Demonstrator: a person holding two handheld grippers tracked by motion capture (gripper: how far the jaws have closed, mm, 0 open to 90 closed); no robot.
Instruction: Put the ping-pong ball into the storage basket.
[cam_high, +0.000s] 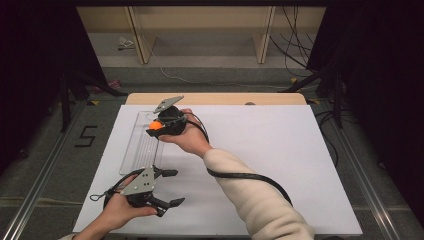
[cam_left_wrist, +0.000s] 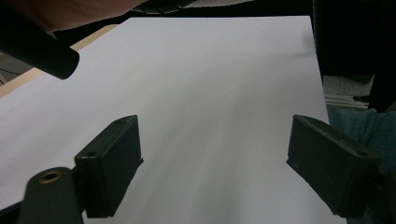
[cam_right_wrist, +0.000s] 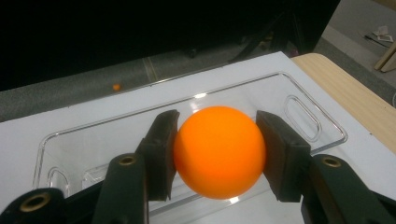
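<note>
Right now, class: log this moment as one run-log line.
right tongs: shut on ball | ball: above clear tray, not touching | left tongs: open, empty, over white sheet

**Matt plastic, clear plastic, pale wood**

The smooth orange ball (cam_right_wrist: 219, 151) has an even, faintly satin skin with no sharp glint. The clear rectangular plastic tray (cam_right_wrist: 299, 88) is glossy and throws small bright highlights along its rim. Both the right claw (cam_right_wrist: 219, 156) and the left claw (cam_left_wrist: 215, 163) look like matt black moulded plastic with brass-coloured rivets. The bench (cam_high: 280, 98) shows a light wood-grain edge under a matt white paper-like sheet (cam_high: 260, 145). The cream sleeve (cam_high: 250, 195) is soft, fleecy cloth.
</note>
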